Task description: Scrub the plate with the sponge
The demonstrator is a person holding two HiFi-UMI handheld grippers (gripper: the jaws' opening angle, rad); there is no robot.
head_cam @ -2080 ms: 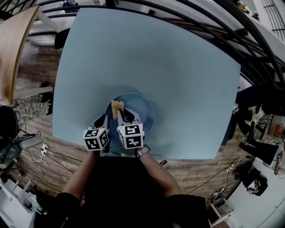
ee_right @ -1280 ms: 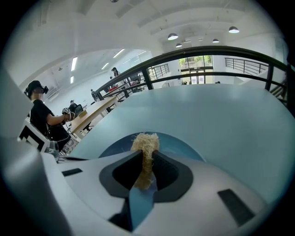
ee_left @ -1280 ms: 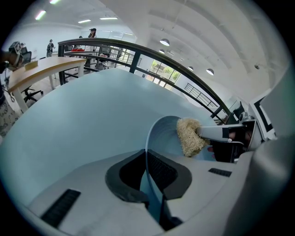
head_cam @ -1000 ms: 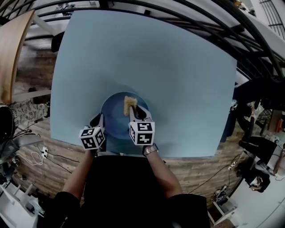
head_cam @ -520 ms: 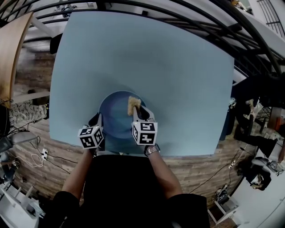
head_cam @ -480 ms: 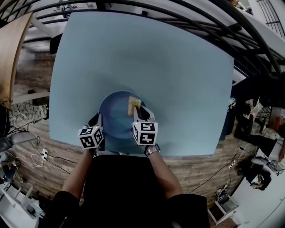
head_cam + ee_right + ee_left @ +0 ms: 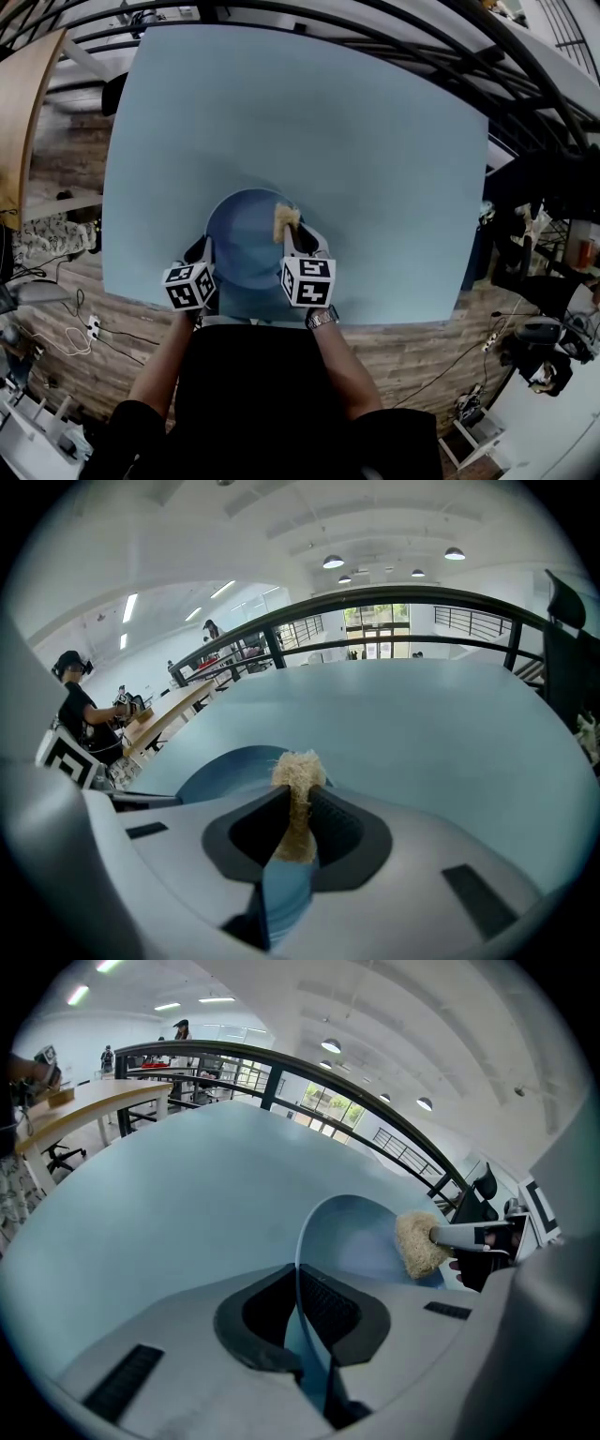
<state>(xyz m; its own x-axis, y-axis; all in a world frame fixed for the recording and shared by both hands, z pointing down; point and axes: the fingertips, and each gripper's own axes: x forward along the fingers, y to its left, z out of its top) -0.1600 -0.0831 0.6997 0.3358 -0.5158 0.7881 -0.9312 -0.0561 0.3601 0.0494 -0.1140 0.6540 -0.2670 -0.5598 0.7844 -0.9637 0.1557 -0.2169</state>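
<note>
- Clamping the near-left rim of the round blue plate (image 7: 239, 244), the left gripper (image 7: 298, 1288) has its jaws narrowed to that rim's thickness. The rim runs edge-on between them in the left gripper view.
- The right gripper (image 7: 297, 808) pinches a tan, fibrous sponge (image 7: 298, 766) tight between its jaws, and the frayed end sticks out ahead of the fingertips.
- That free end rests against the plate's inner surface, close to the rim on the right gripper's side. It lies ahead and to the right of the left gripper.
- The plate's hollow holds only this sponge tip.
- The plate lies ahead of both grippers, mostly between them, on a light blue table (image 7: 309, 122). Whether its clamped side is raised off the top cannot be told.
- The table's near edge runs just behind both grippers, near the plate's near rim.
- Ahead of the jaws and to the right of the right gripper, the table top stretches well away to its far edge. A curved black railing (image 7: 422, 592) runs beyond that edge.
</note>
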